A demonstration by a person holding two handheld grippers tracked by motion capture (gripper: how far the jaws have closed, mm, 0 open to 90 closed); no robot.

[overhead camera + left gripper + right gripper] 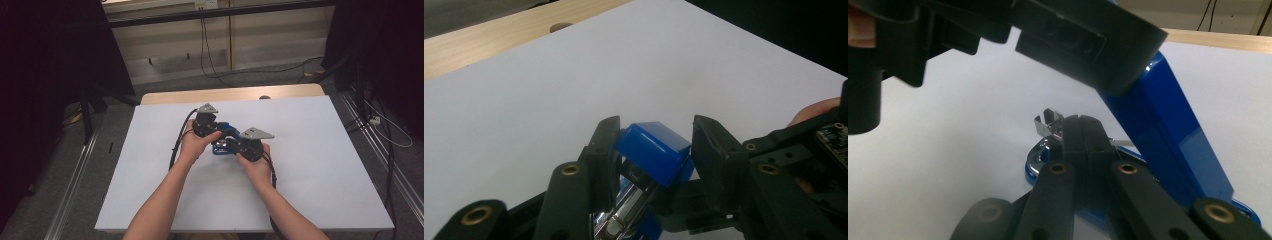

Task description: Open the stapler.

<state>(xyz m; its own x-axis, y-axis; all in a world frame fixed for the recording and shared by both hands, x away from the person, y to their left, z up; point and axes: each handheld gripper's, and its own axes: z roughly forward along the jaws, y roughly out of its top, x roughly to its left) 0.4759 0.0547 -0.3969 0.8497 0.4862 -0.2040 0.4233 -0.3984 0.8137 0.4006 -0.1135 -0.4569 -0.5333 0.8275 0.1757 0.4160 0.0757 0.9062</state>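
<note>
Near the middle of the white bench (310, 165), the two hands met over a blue stapler (224, 136). The left gripper (212, 131) came in from about ten o'clock of it, and in the left gripper view its jaws were clamped on the blue cap end of the stapler (655, 152), one pad on each side, with the shiny metal magazine (624, 212) running back between them. The right gripper (239, 145) sat at the stapler's four o'clock, just beside the left one. In the right gripper view its jaws were pressed together, pad against pad, right at the metal inner part (1049, 125), while the blue top arm (1173, 135) rose open at about one o'clock.
</note>
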